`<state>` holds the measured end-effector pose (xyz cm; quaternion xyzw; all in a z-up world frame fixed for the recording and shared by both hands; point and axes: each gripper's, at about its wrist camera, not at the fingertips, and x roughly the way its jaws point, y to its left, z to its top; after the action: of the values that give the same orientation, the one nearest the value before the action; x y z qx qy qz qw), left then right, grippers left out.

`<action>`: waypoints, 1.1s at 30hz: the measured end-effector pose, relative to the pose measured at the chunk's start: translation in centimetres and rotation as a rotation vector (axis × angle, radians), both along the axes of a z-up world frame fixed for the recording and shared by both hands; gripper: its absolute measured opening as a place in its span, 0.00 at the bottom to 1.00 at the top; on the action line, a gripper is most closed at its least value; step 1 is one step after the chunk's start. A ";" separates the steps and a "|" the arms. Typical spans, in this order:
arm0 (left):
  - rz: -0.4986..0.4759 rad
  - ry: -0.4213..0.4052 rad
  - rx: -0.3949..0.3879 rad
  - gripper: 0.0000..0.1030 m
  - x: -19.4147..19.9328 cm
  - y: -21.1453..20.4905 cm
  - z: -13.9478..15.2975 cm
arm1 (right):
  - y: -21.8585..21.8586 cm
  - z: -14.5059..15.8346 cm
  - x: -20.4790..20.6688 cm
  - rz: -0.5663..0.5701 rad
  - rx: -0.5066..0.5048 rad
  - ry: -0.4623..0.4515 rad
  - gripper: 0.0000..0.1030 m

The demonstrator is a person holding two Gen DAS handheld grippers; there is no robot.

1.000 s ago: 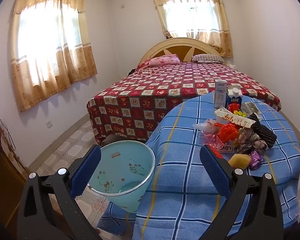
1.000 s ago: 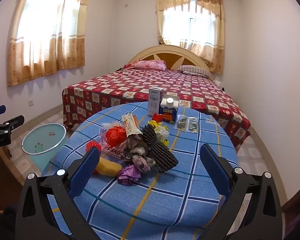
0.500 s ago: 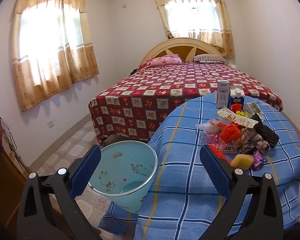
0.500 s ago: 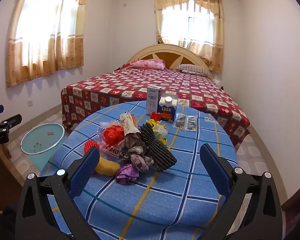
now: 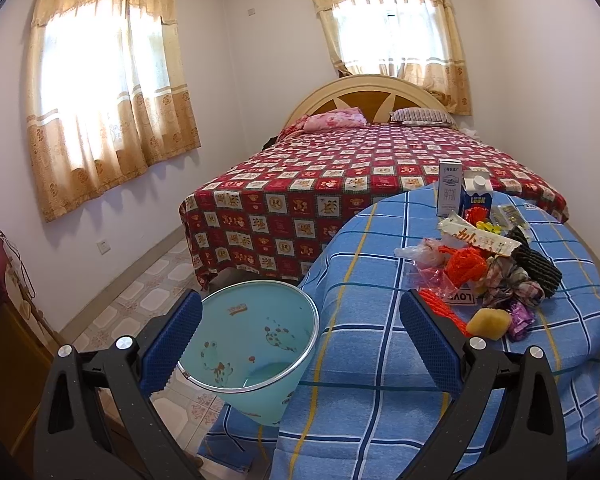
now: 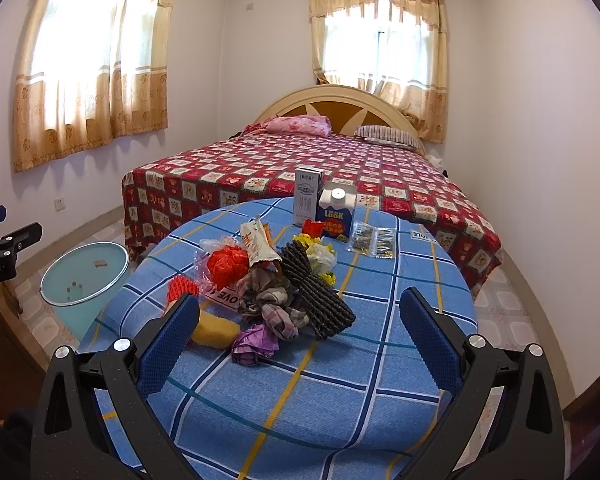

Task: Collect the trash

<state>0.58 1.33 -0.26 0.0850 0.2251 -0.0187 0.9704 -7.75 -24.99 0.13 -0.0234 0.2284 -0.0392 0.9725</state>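
From the left wrist we look over our left gripper (image 5: 300, 332), spread wide and holding nothing, toward the pale green bin (image 5: 256, 352) on the floor just beside the round table (image 5: 364, 344). The bin looks bare apart from its printed pictures, so we judge nothing is collected yet. The trash pile (image 5: 488, 276) sits on the far side of the blue checked cloth, well apart from us.

From the right wrist our right gripper (image 6: 300, 332) is equally wide and empty, aimed at the pile: a yellow lump (image 6: 216, 332), a purple wrapper (image 6: 256, 344), a black mesh roll (image 6: 316, 292). Behind stand a white carton (image 6: 306, 196) (its print too small to read) and a blue carton (image 6: 336, 216) marked "LOOK"; a label under the heap shows "LOVE".
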 end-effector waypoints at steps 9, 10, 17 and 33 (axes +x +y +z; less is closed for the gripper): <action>0.002 -0.001 0.001 0.94 0.0 -0.1 0.1 | 0.0 -0.2 0.0 -0.003 -0.001 0.001 0.95; 0.002 -0.001 0.003 0.94 0.0 -0.1 0.1 | 0.0 -0.2 0.0 -0.003 -0.001 0.001 0.95; 0.002 0.000 0.003 0.94 0.2 0.1 0.0 | 0.0 -0.3 0.0 -0.003 -0.001 0.002 0.95; 0.008 0.000 0.008 0.94 0.1 0.3 0.1 | 0.0 -0.4 0.0 -0.003 -0.002 0.005 0.95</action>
<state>0.69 1.62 -0.19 0.0879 0.2256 -0.0139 0.9702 -7.76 -24.96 -0.27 -0.0239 0.2309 -0.0407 0.9718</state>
